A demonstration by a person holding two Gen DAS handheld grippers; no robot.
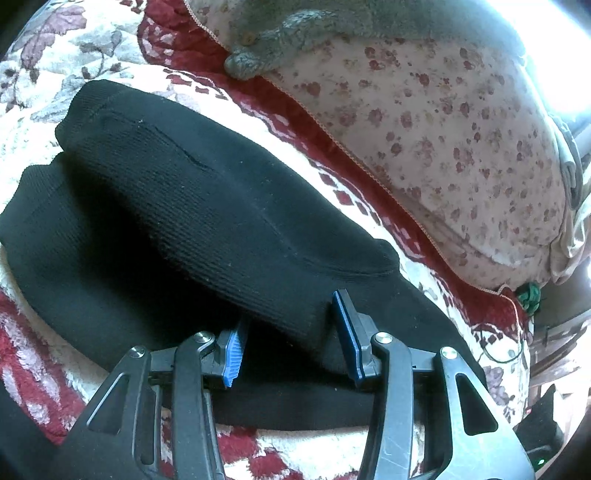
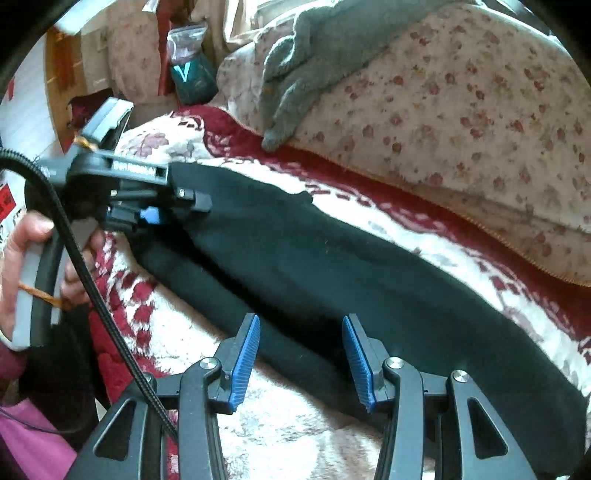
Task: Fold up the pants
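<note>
Black knit pants (image 1: 207, 221) lie on a red-and-white floral blanket, with one layer folded over the other. My left gripper (image 1: 290, 334) is open, its blue pads on either side of the edge of the upper layer, without pinching it. In the right wrist view the pants (image 2: 351, 280) stretch long from upper left to lower right. My right gripper (image 2: 301, 360) is open and empty, just above the pants' near edge. The left gripper (image 2: 162, 212) shows there at the pants' far left end, held by a hand.
A floral pillow (image 1: 443, 129) with a grey towel (image 1: 295, 33) on top lies behind the pants. The blanket (image 2: 277, 424) spreads around. Bags and furniture (image 2: 192, 74) stand beyond the bed at the upper left.
</note>
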